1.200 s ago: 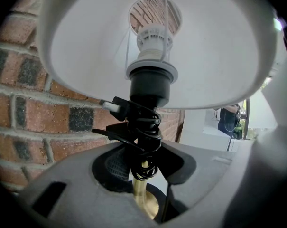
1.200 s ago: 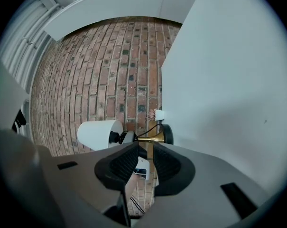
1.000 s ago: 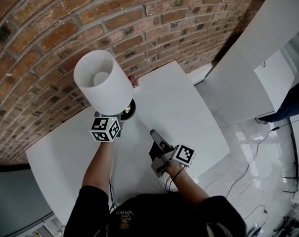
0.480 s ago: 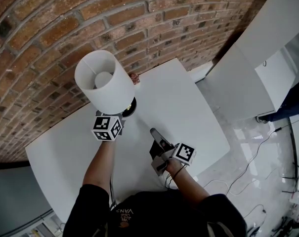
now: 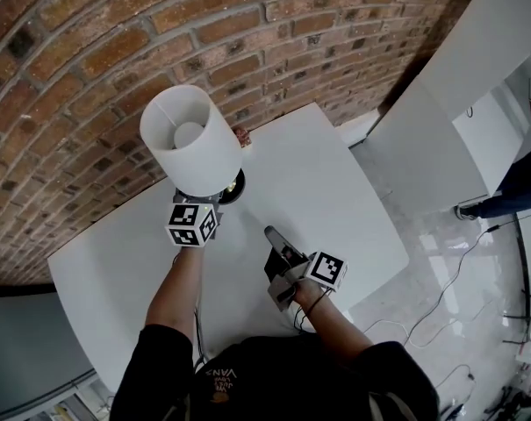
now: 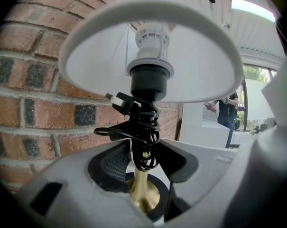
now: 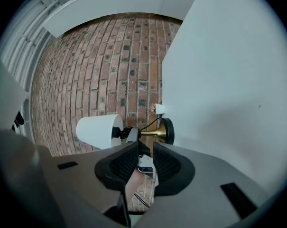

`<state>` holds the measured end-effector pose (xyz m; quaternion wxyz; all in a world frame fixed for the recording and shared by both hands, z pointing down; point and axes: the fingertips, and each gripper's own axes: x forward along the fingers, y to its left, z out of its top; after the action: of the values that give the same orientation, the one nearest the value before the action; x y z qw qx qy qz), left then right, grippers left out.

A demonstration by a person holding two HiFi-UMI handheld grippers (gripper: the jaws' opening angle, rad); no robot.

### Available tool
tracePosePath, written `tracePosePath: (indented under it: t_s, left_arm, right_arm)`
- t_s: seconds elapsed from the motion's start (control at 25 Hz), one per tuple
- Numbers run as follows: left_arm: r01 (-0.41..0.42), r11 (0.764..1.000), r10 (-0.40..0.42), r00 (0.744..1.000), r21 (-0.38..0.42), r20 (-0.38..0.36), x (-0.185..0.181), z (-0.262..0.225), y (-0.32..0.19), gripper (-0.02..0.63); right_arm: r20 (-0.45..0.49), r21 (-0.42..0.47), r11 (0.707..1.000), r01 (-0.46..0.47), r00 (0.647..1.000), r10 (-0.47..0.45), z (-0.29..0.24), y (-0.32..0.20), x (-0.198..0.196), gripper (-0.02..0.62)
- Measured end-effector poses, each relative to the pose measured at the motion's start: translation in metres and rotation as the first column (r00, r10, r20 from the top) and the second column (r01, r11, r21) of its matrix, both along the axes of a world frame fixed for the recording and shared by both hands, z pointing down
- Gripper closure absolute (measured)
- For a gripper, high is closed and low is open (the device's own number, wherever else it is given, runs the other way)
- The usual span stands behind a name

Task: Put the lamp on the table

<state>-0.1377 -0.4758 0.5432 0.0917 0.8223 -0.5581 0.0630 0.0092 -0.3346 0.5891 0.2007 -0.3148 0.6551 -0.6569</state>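
Observation:
A lamp with a white drum shade (image 5: 190, 143), a brass stem (image 6: 142, 194) and a round black base (image 5: 233, 187) stands upright on the white table (image 5: 318, 191) close to the brick wall. Its black cord (image 6: 145, 137) is coiled round the stem under the socket. My left gripper (image 5: 214, 202) reaches in level at the stem. Its jaws have just been opening and now stand either side of the stem, clear of it. My right gripper (image 5: 272, 235) hovers over the table's middle, pointing at the lamp (image 7: 134, 133). Its pads (image 7: 124, 163) are slightly apart, with nothing between them.
The brick wall (image 5: 89, 68) runs along the table's far side. A small white and pink object (image 5: 240, 136) sits by the wall behind the lamp. White cabinets (image 5: 441, 139) stand to the right. Cables (image 5: 441, 296) trail on the glossy floor. A person (image 5: 521, 182) stands at the right edge.
The lamp shade sits slightly further right in the head view. Both hands have stayed almost where they were.

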Motion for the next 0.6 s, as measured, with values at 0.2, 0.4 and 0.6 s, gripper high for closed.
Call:
tracePosePath:
  t_s: [0.2,0.4,0.6]
  left_arm:
    - [0.014,0.999,-0.013,1.000,-0.031,0.018,-0.005,0.005,0.015,0.411]
    - [0.019,0.999,-0.018,1.000,-0.038,0.025,-0.009,-0.001,0.037,0.410]
    - [0.030,0.999,-0.029,0.999,-0.032,0.019,-0.011,-0.014,0.065,0.410]
  right_arm:
    - [-0.007,0.018,1.000,0.008,1.000,-0.008,-0.007,0.010,0.000,0.515]
    - [-0.023,0.023,0.999,0.023,0.999,-0.023,-0.014,0.025,0.001,0.515]
    - [-0.028,0.051,0.998,0.032,0.999,-0.031,-0.024,0.041,-0.001,0.515]
